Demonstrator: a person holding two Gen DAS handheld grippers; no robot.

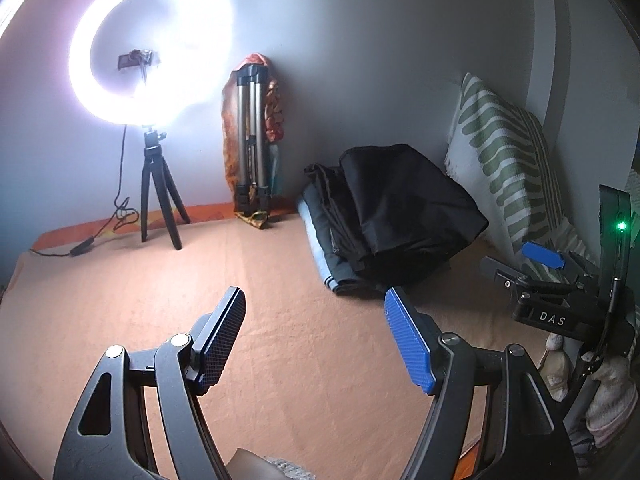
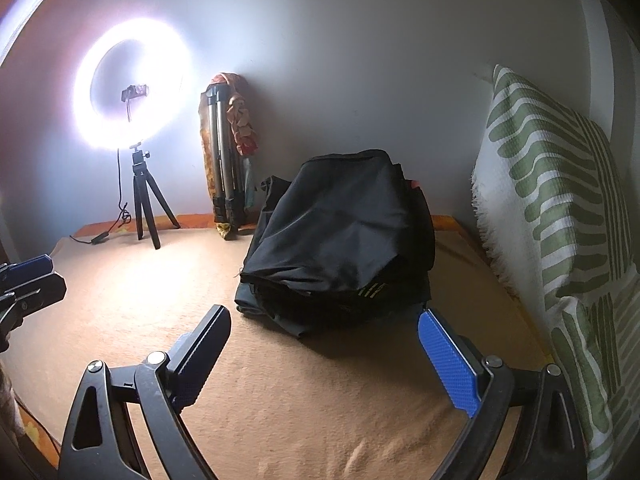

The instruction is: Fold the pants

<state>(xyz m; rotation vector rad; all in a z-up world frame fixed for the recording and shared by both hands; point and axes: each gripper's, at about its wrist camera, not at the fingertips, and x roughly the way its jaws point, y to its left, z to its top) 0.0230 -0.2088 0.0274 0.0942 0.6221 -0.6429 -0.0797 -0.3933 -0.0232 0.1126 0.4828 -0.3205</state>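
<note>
A pile of folded dark clothes, with black pants (image 1: 404,208) on top, lies on the peach blanket (image 1: 280,320) near the wall; it also shows in the right wrist view (image 2: 340,232). A grey-blue folded garment (image 1: 324,248) lies under it. My left gripper (image 1: 316,320) is open and empty above bare blanket, left of and nearer than the pile. My right gripper (image 2: 324,340) is open and empty just in front of the pile. The right gripper also appears in the left wrist view (image 1: 540,264), and the left one at the left edge of the right wrist view (image 2: 28,276).
A lit ring light on a small black tripod (image 1: 156,200) stands at the back left with its cable (image 1: 80,248) on the blanket. A folded silver tripod (image 1: 252,152) leans on the wall. A green-striped pillow (image 2: 552,208) stands at the right.
</note>
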